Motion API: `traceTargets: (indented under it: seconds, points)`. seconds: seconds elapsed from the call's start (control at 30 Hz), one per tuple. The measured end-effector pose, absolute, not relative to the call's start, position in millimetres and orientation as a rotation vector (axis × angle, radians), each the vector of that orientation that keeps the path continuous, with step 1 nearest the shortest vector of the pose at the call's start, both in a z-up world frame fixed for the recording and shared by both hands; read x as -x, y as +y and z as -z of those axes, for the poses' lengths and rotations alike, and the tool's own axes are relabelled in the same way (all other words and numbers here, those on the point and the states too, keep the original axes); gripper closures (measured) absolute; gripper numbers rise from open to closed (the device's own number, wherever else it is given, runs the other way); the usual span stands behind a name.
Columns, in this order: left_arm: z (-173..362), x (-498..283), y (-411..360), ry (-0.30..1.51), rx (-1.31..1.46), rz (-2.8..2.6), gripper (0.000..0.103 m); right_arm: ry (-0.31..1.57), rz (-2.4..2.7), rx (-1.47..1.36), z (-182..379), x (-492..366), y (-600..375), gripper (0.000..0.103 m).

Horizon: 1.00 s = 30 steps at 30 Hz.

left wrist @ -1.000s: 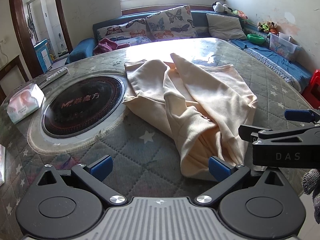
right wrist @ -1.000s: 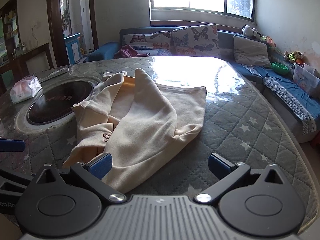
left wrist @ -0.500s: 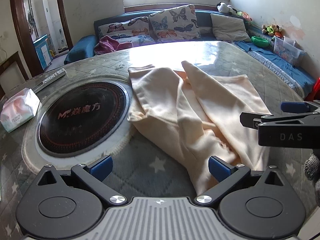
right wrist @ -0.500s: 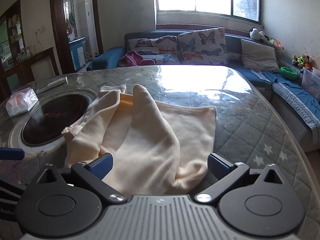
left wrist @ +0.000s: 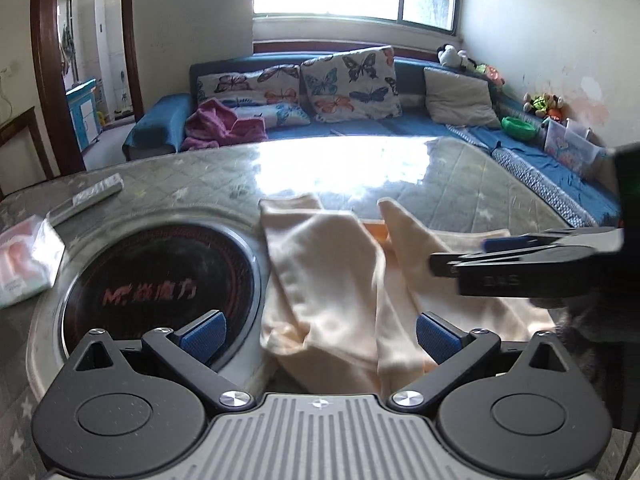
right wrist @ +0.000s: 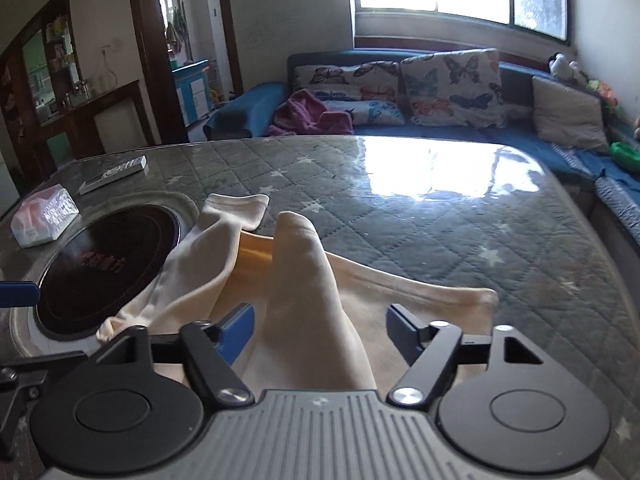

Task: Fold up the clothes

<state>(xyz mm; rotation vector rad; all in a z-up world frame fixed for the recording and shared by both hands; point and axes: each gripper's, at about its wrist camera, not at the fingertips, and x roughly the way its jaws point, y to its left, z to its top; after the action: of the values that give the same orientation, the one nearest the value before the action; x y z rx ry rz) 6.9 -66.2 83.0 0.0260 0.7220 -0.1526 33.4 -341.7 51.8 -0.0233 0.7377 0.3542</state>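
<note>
While closing, right gripper (right wrist: pixel 320 330) over garment (right wrist: pixel 304 280).

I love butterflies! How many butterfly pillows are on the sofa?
2: one long butterfly pillow lying behind the purple cloth, and one big square butterfly pillow standing right of it. More may be hidden.

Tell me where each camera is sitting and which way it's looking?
Left wrist: rides on the left gripper, looking down over the cream garment toward the sofa; its open fingers and the right gripper show, side-on.
Right wrist: rides on the right gripper, facing the same way; its closing jaws straddle a cloth fold, pads not yet touching it.
Both share the garment, black round plate, tissue pack and sofa.
</note>
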Motion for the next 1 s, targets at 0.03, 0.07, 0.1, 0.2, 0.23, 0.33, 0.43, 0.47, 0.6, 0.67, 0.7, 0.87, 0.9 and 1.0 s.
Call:
traceTargets:
  seconds: [0.03, 0.07, 0.1, 0.2, 0.23, 0.33, 0.43, 0.47, 0.6, 0.67, 0.7, 0.87, 0.9, 1.0]
  points:
    - [-83.9, -10.5, -67.4, 0.715, -0.027, 0.159, 0.001, 0.742, -0.364, 0.021, -49.9, -39.4, -340.1, 0.038]
    - [-84.9, -14.2, -68.7, 0.709, -0.028, 0.165, 0.003, 0.746, -0.369, 0.023, -48.1, -44.4, -338.6, 0.039]
    - [-85.3, -19.4, -70.8, 0.707, -0.028, 0.172, 0.006, 0.750, -0.375, 0.025, -46.2, -49.4, -337.0, 0.041]
    - [-86.4, -35.0, -77.3, 0.701, -0.028, 0.194, 0.011, 0.766, -0.387, 0.027, -39.4, -62.8, -333.8, 0.055]
    - [-86.8, -40.2, -79.4, 0.699, -0.028, 0.201, 0.011, 0.776, -0.390, 0.023, -37.5, -66.8, -333.8, 0.058]
    - [-83.2, -63.4, -84.9, 0.715, -0.012, 0.211, 0.015, 0.793, -0.408, -0.008, -32.3, -74.8, -340.1, 0.070]
    - [-75.4, -87.1, -90.9, 0.736, -0.020, 0.197, 0.020, 0.796, -0.418, -0.016, -29.5, -75.0, -345.4, 0.087]
    - [-71.4, -94.6, -93.1, 0.747, -0.026, 0.185, 0.020, 0.792, -0.421, -0.019, -29.4, -74.2, -346.8, 0.088]
    - [-59.7, -114.4, -102.6, 0.794, -0.035, 0.166, 0.019, 0.754, -0.405, -0.025, -35.7, -65.4, -355.7, 0.094]
    - [-55.4, -121.8, -106.2, 0.808, -0.038, 0.136, 0.019, 0.741, -0.395, -0.024, -38.8, -63.1, -359.5, 0.095]
    - [-52.5, -124.3, -108.5, 0.809, -0.056, 0.123, 0.019, 0.735, -0.386, -0.027, -39.9, -62.1, -361.5, 0.095]
    - [-36.5, -133.9, -111.1, 0.840, -0.125, 0.091, 0.051, 0.701, -0.332, -0.021, -49.3, -52.5, -374.9, 0.096]
    - [-34.5, -133.4, -107.1, 0.844, -0.119, 0.087, 0.062, 0.693, -0.322, -0.021, -51.4, -49.2, -378.7, 0.096]
    - [-37.5, -126.4, -92.3, 0.825, -0.102, 0.109, 0.085, 0.673, -0.293, -0.034, -57.5, -38.1, -391.7, 0.096]
